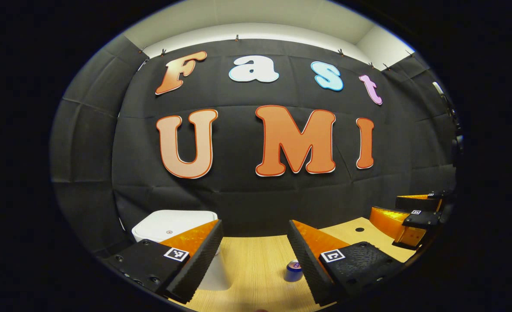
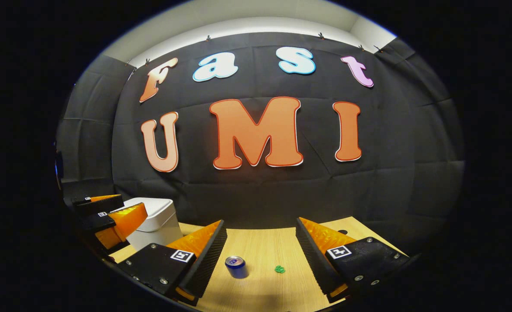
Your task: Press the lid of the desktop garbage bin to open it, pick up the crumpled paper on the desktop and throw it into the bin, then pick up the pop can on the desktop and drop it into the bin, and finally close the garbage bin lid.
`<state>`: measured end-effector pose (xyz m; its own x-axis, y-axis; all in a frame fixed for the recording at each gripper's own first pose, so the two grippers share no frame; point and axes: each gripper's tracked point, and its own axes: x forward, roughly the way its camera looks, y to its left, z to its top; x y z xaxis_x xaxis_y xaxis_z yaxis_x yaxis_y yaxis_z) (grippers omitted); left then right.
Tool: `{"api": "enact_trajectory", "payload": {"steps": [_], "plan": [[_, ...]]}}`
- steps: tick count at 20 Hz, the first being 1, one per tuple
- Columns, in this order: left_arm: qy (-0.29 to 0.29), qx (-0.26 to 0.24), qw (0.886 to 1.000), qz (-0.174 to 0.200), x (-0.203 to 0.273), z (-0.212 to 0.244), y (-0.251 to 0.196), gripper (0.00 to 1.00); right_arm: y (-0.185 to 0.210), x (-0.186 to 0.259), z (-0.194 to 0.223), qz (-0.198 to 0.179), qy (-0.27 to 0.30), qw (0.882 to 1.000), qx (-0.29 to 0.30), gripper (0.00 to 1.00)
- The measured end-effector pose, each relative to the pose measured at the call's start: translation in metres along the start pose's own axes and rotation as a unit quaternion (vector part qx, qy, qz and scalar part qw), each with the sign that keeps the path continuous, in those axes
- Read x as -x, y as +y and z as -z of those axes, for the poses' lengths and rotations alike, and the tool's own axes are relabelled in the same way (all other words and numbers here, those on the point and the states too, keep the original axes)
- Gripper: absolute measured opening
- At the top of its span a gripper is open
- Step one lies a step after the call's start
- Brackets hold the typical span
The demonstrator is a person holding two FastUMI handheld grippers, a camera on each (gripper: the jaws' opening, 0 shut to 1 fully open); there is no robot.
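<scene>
The white desktop bin (image 1: 169, 224) stands at the left of the wooden table with its lid down; it is behind my left gripper's left finger. My left gripper (image 1: 255, 223) is open and holds nothing, raised above the table. A blue pop can (image 1: 293, 271) stands upright below it, partly hidden by the right finger. In the right gripper view the can (image 2: 236, 266) stands between the fingers of my right gripper (image 2: 260, 221), which is open, empty and above the table. The bin (image 2: 156, 219) is at far left there, with the left gripper (image 2: 119, 207) just in front of it.
A small green item (image 2: 279, 269) lies on the table (image 2: 264, 247) right of the can. A dark round hole (image 1: 359, 229) marks the tabletop near its far right. The right gripper (image 1: 401, 208) hovers at the table's right side. The black cloth wall closes the table's far edge.
</scene>
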<state>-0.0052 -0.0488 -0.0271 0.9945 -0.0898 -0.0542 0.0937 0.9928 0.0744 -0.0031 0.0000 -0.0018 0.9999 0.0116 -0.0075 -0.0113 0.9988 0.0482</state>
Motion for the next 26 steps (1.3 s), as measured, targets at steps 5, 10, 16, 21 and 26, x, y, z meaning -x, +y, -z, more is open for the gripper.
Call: {"api": "enact_trajectory", "payload": {"steps": [5, 10, 16, 21, 26], "plan": [[0.008, 0.005, 1.000, -0.004, 0.000, 0.004, 0.005, 0.94, 0.000, 0.001, 0.001, -0.002, 0.002, 1.000, 0.014, 0.95], [0.015, 0.006, 1.000, -0.011, -0.002, 0.008, 0.013, 0.94, -0.002, -0.001, 0.003, 0.005, 0.006, 1.000, 0.019, 0.95], [0.003, -0.010, 0.999, -0.046, -0.010, 0.002, 0.051, 0.94, -0.008, -0.003, 0.012, 0.017, 0.020, 1.000, 0.017, 0.95], [-0.007, -0.031, 0.993, -0.117, -0.023, -0.008, 0.128, 0.93, -0.010, -0.002, 0.015, 0.019, 0.023, 0.999, 0.022, 0.95], [0.004, 0.016, 0.993, -0.113, -0.047, -0.011, 0.173, 0.75, -0.013, -0.003, 0.018, 0.023, 0.026, 0.999, 0.022, 0.95]]}}
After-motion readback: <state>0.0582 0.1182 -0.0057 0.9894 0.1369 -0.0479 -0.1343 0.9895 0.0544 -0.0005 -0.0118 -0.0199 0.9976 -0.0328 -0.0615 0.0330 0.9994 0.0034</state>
